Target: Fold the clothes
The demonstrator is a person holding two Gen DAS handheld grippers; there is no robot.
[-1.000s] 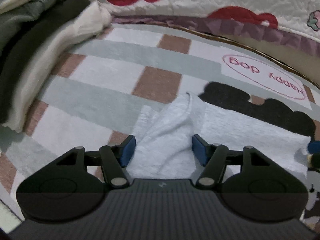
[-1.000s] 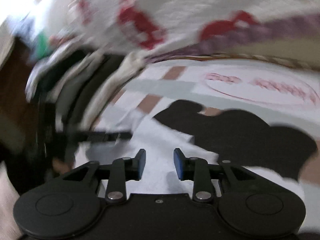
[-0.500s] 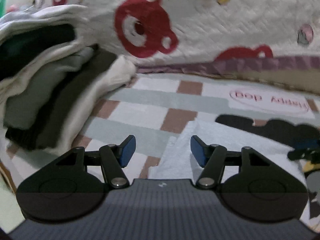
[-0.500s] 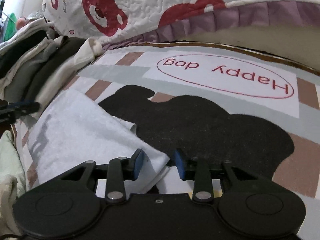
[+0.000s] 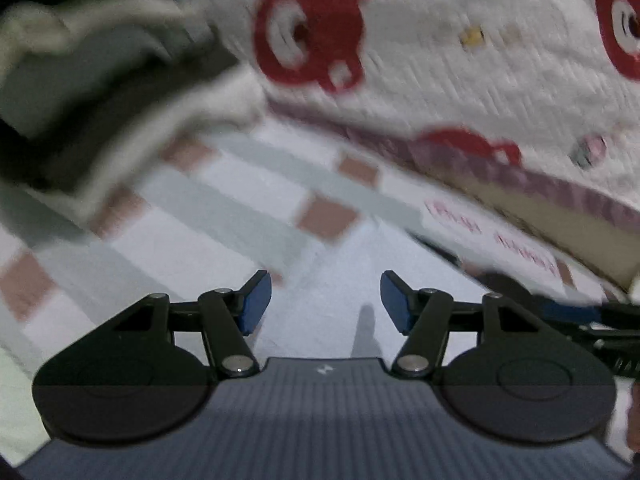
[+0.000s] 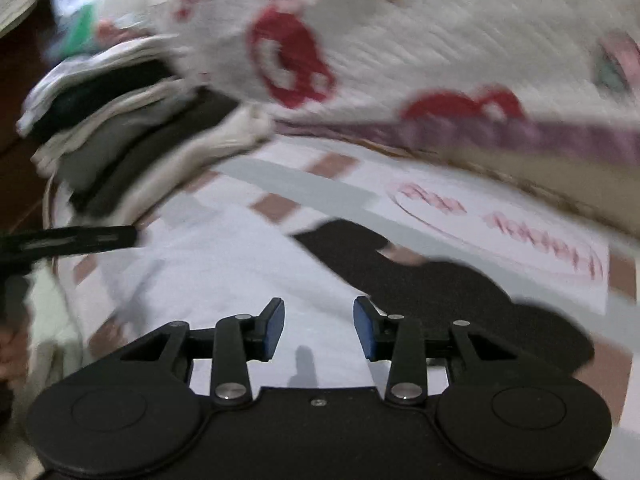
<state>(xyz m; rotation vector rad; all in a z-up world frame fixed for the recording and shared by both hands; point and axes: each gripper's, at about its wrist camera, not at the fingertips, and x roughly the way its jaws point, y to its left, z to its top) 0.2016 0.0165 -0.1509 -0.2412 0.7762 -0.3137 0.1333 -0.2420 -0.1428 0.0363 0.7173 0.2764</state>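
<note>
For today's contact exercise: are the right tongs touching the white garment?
Apart. The right wrist view shows the opening right tongs with nothing between their pads, white garment lying flat beyond.

Garment (image 6: 224,264) on mat (image 6: 344,196), seemingly right of clothes stack (image 6: 120,148)

My right hand-held gripper (image 6: 319,328) hangs over a white garment (image 6: 224,272) spread flat on the checked mat (image 6: 312,196), its blue pads opening with nothing between them. A stack of folded clothes (image 6: 120,140) sits at upper left, below a bear-print quilt (image 6: 400,40). The left hand-held gripper (image 6: 72,240) reaches in from the left edge; the whole picture is motion-blurred.
</note>
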